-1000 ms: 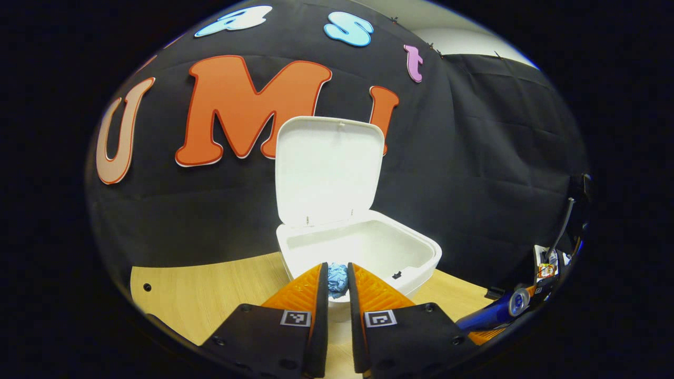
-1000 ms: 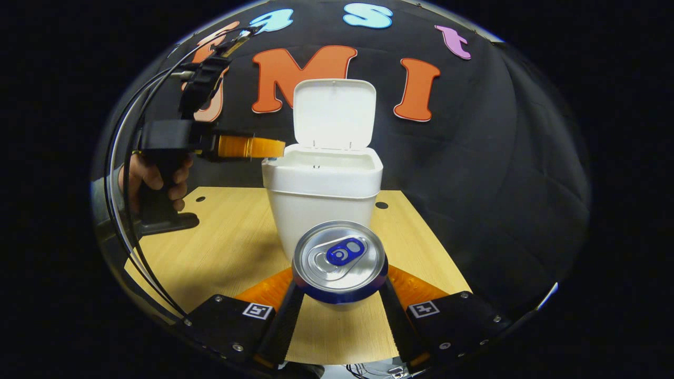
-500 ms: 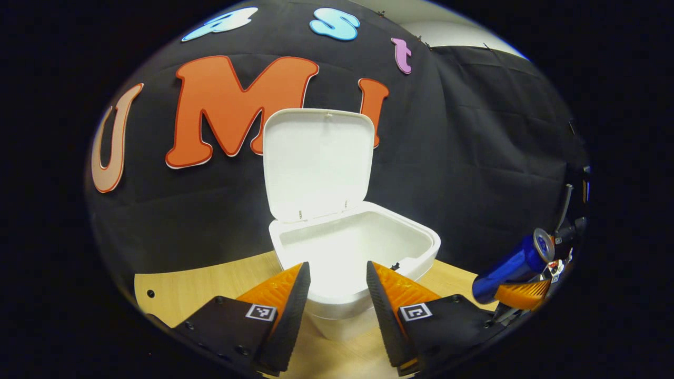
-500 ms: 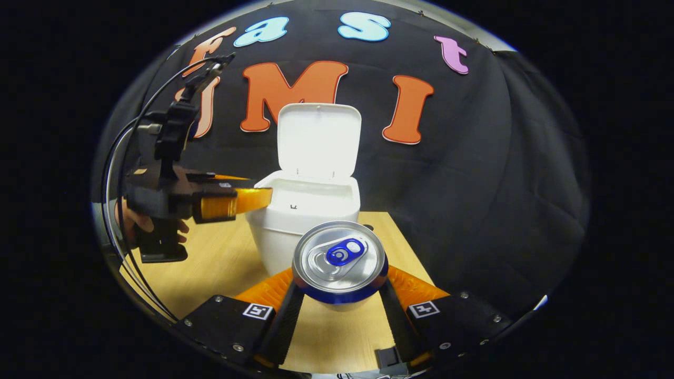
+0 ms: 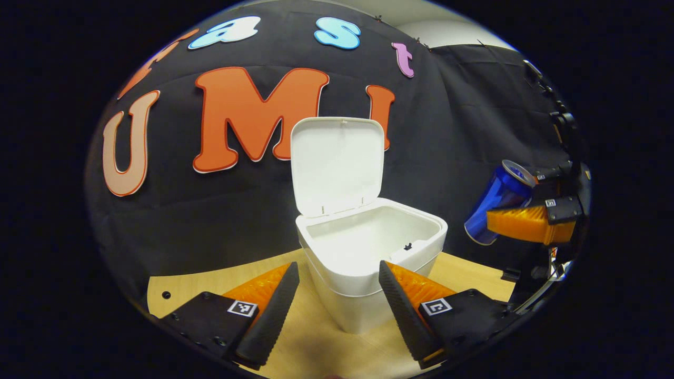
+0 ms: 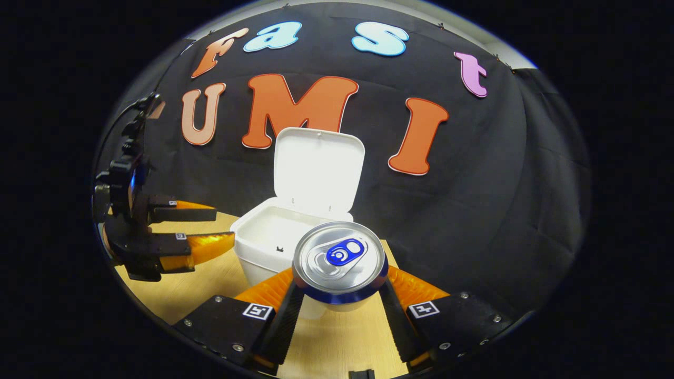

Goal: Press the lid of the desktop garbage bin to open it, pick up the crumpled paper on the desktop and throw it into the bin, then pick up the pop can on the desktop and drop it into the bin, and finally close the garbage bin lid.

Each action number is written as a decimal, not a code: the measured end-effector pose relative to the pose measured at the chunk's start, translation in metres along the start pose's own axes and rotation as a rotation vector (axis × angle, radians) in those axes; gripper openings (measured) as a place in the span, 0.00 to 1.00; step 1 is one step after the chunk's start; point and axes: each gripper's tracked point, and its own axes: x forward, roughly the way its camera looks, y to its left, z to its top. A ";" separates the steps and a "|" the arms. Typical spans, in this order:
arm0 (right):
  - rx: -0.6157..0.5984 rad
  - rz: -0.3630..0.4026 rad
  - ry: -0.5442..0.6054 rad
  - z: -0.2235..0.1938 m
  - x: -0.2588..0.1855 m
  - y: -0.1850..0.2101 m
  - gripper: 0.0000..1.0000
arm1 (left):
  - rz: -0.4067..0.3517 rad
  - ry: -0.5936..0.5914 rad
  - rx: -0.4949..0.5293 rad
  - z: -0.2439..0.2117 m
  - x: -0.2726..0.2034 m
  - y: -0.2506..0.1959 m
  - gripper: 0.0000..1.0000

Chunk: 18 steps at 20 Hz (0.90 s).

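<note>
Blue pop can (image 6: 339, 263) held, top facing camera.

pop can (image 6: 339, 260): lower body hidden by jaws | garbage bin (image 5: 368, 247): bottom interior not visible

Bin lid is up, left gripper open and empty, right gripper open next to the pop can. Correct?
One error: the right gripper is shut on the pop can, both fingers pressing its sides, as the right gripper view shows. The rest holds: the bin lid stands up and the left gripper is open and empty.
</note>
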 end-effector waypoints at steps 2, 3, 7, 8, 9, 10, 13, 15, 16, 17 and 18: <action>-0.009 0.015 -0.013 0.010 0.006 -0.002 0.79 | 0.032 0.020 -0.029 -0.010 -0.008 0.010 0.97; -0.009 0.025 -0.020 0.016 0.009 -0.003 0.79 | 0.052 0.026 -0.049 -0.014 -0.013 0.018 0.97; -0.008 0.070 -0.051 0.037 0.027 0.002 0.78 | 0.165 0.034 -0.098 -0.025 -0.031 0.051 0.97; -0.011 0.084 -0.056 0.040 0.032 0.004 0.78 | 0.193 0.034 -0.105 -0.027 -0.037 0.060 0.97; -0.012 0.097 -0.058 0.043 0.036 0.007 0.79 | 0.220 0.035 -0.112 -0.029 -0.043 0.066 0.97; -0.014 0.113 -0.060 0.045 0.041 0.011 0.79 | 0.244 0.038 -0.119 -0.031 -0.048 0.072 0.97; -0.046 0.152 -0.058 0.045 0.056 0.022 0.78 | 0.315 0.047 -0.144 -0.040 -0.066 0.088 0.97; -0.064 0.177 -0.039 0.037 0.067 0.030 0.79 | 0.365 0.051 -0.157 -0.042 -0.076 0.097 0.97; -0.069 0.192 -0.030 0.034 0.071 0.033 0.79 | 0.390 0.054 -0.165 -0.044 -0.082 0.101 0.97; -0.071 0.204 -0.025 0.033 0.074 0.035 0.79 | 0.413 0.060 -0.174 -0.048 -0.088 0.105 0.97; -0.071 0.215 -0.017 0.031 0.079 0.037 0.78 | 0.435 0.068 -0.184 -0.051 -0.093 0.109 0.97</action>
